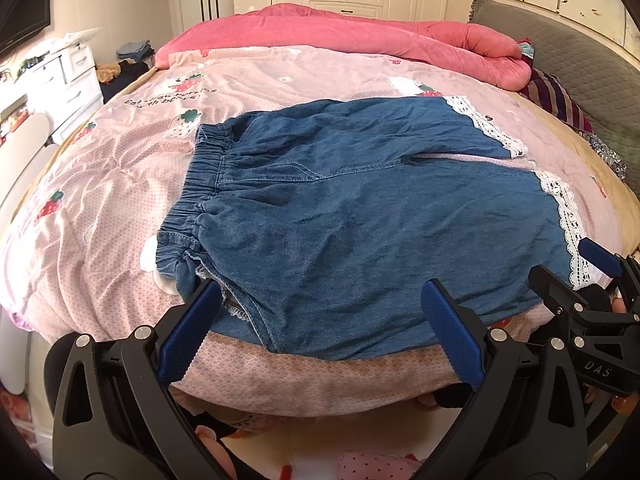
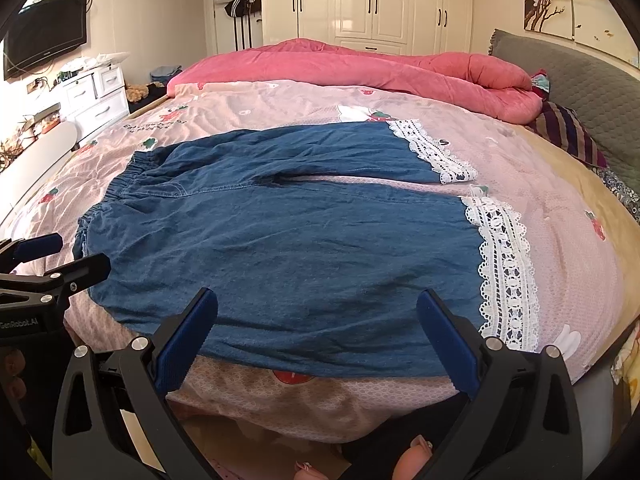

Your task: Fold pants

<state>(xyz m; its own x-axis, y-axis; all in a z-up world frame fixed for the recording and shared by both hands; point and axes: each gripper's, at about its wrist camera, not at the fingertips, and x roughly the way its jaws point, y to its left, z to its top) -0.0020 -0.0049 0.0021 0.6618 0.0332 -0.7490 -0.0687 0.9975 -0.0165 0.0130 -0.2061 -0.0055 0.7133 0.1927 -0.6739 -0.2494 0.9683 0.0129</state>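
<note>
Left gripper (image 1: 320, 312), right gripper (image 2: 318, 316) agape

Bare bedspread (image 2: 560, 216) lies open at three o'clock beyond the lace hems. At twelve o'clock the rolled pink quilt (image 2: 360, 68) blocks the way; pants (image 2: 280, 240) cover the middle.

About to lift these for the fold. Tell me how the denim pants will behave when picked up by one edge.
The denim pants look thin and wrinkled, so they will probably drape limply. The lace cuff may snag. The gathered waistband likely bunches. Both grippers are open.
</note>
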